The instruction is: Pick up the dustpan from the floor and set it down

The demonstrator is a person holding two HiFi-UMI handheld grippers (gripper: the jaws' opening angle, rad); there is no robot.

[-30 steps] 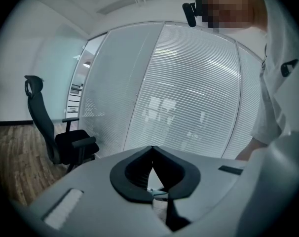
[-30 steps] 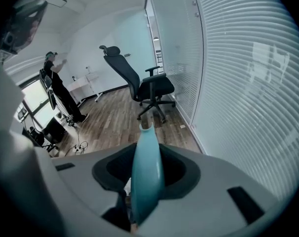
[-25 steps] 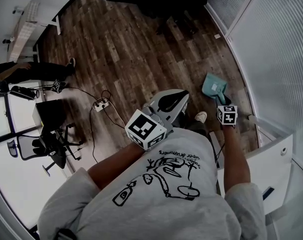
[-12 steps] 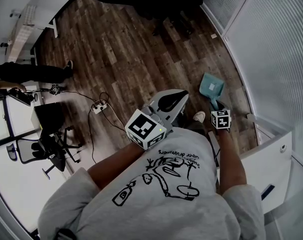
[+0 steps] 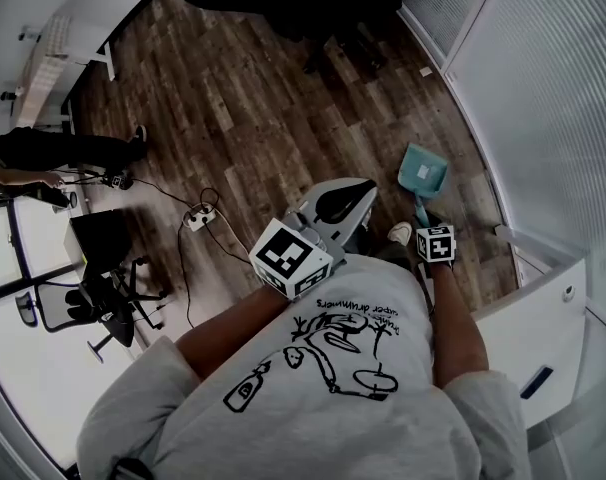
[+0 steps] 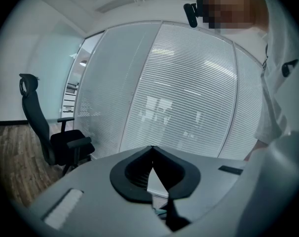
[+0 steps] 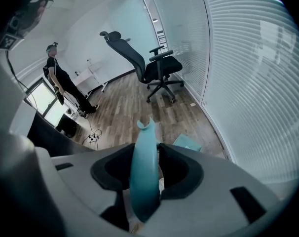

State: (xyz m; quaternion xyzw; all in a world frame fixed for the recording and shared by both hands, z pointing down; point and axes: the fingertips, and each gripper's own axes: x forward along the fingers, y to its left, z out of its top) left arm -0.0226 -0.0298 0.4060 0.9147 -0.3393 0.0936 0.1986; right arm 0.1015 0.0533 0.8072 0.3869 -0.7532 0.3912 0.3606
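Note:
A teal dustpan (image 5: 423,171) lies on the wooden floor by the blinds-covered glass wall, its handle pointing back at me. In the right gripper view the handle (image 7: 144,172) runs between the jaws of my right gripper (image 7: 152,149), and the pan (image 7: 187,143) shows beyond them. The jaws are opening, and a thin gap shows beside the handle. In the head view my right gripper (image 5: 424,215) hangs over the handle's end. My left gripper (image 5: 361,190) is held in front of my chest, shut and holding nothing, and faces the blinds (image 6: 152,149).
A black office chair (image 5: 333,8) (image 7: 157,63) stands farther along the glass wall (image 5: 543,98). A person (image 5: 53,158) (image 7: 58,80) stands at the left by a desk. A power strip with cables (image 5: 198,211) lies on the floor. A white cabinet (image 5: 543,318) is at my right.
In the head view my right gripper has slid left and back toward me along the handle. The dustpan has stayed on the floor. The left gripper has not moved.

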